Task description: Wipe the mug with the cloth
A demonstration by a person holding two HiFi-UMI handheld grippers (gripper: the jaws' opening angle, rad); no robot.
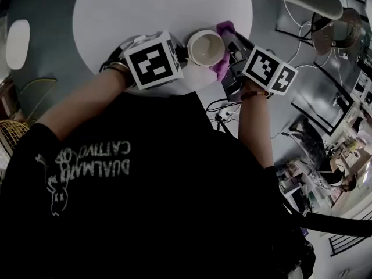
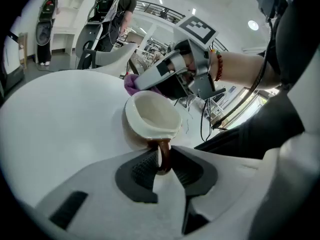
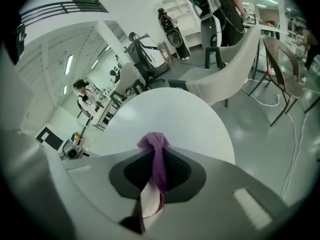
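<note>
The mug (image 2: 152, 115) stood upright on the white table (image 1: 145, 4), near its edge closest to the person. It was judged rigid, glazed, probably slick and breakable, so best held by its brown handle (image 2: 163, 156). The left gripper (image 2: 162, 164) had its jaws narrowed onto that handle from the mug's left, pitched downward, forearm extended. The purple cloth (image 3: 155, 149), judged soft, light and limp, was pinched as a bunch between the closed jaws of the right gripper (image 3: 157, 171). That gripper angled steeply down at the mug's right, cloth against the mug's outer wall.
</note>
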